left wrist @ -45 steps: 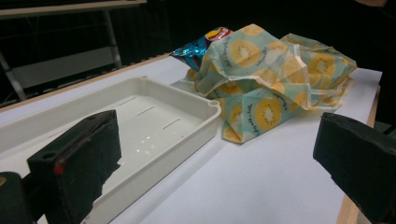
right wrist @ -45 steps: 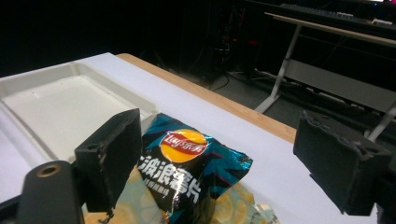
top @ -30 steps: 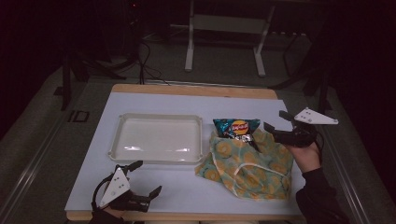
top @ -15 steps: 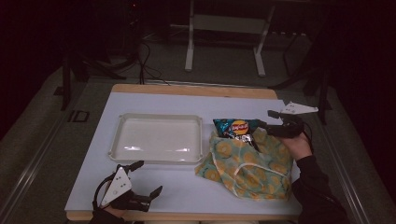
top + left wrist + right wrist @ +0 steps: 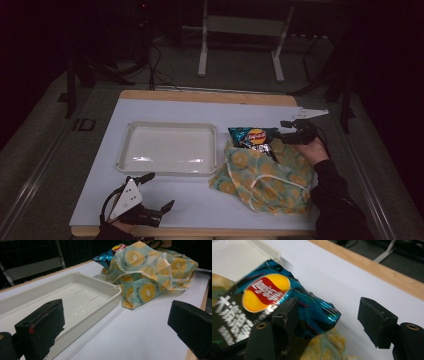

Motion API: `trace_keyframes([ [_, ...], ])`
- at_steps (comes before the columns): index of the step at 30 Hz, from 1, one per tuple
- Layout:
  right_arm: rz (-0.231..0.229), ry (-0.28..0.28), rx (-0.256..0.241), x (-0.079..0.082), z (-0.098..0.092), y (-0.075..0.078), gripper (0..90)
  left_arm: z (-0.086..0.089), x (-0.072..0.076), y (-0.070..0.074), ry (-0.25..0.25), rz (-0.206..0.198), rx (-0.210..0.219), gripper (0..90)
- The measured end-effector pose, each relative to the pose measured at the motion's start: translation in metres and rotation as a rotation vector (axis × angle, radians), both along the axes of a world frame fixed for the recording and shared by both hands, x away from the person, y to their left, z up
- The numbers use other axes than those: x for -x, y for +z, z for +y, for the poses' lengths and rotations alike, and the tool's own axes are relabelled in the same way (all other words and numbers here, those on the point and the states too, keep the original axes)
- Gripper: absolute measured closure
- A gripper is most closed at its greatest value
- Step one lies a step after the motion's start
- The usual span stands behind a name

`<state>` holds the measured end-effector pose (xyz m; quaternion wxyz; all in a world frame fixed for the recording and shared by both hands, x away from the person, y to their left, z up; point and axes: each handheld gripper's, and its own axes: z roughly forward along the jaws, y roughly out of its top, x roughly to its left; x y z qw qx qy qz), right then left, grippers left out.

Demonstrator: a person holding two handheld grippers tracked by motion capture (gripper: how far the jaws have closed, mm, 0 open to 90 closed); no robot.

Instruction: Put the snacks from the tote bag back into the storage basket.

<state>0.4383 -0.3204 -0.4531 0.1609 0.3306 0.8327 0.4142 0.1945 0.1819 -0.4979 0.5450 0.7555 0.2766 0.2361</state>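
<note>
A blue chip bag (image 5: pixel 254 137) lies on the white table, partly tucked into a lemon-print cloth bag (image 5: pixel 270 177). My right gripper (image 5: pixel 286 132) is open at the chip bag's right end. In the right gripper view the chip bag (image 5: pixel 267 290) has its crinkled corner between the two spread jaws of the right gripper (image 5: pixel 329 315), and the left one rests over the foil. My left gripper (image 5: pixel 160 190) stands open near the table's front edge, below the tray. In the left gripper view, nothing lies between the wide jaws of the left gripper (image 5: pixel 117 327).
An empty white tray (image 5: pixel 125 150) sits left of the bags; its rim (image 5: pixel 117 287) nearly touches the cloth bag (image 5: pixel 150 272). The table's wooden far edge (image 5: pixel 387 275) runs close behind the right gripper. Metal stand legs and cables stand on the floor beyond.
My right gripper has moved left and a little farther back, up to the chip bag's corner. The left gripper has barely shifted near the front edge.
</note>
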Motion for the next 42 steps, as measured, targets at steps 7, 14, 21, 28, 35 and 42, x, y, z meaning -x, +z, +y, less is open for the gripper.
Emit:
trace_keyframes([
  [7, 0.045, 0.029, 0.017, -0.011, -0.003, -0.013, 37.9, 0.0, 0.001, 0.0, -0.026, -0.003, 0.004, 1.3],
  [14, 0.091, 0.076, 0.011, -0.017, -0.004, -0.022, 47.0, -0.001, 0.0, -0.001, -0.034, 0.005, -0.002, 1.3],
  [21, 0.134, 0.11, -0.001, -0.022, -0.001, -0.028, 68.7, -0.001, 0.0, -0.002, -0.043, 0.01, -0.01, 1.3],
  [28, 0.117, 0.122, 0.027, -0.018, 0.008, -0.023, 90.0, -0.001, 0.0, -0.002, -0.041, 0.011, -0.007, 1.3],
  [35, 0.065, 0.111, 0.017, -0.008, 0.012, -0.012, 90.0, -0.001, 0.0, -0.001, -0.035, 0.008, -0.005, 1.3],
  [42, 0.027, 0.123, 0.001, 0.003, 0.014, 0.003, 90.0, -0.001, 0.0, -0.001, -0.034, 0.007, -0.005, 1.3],
])
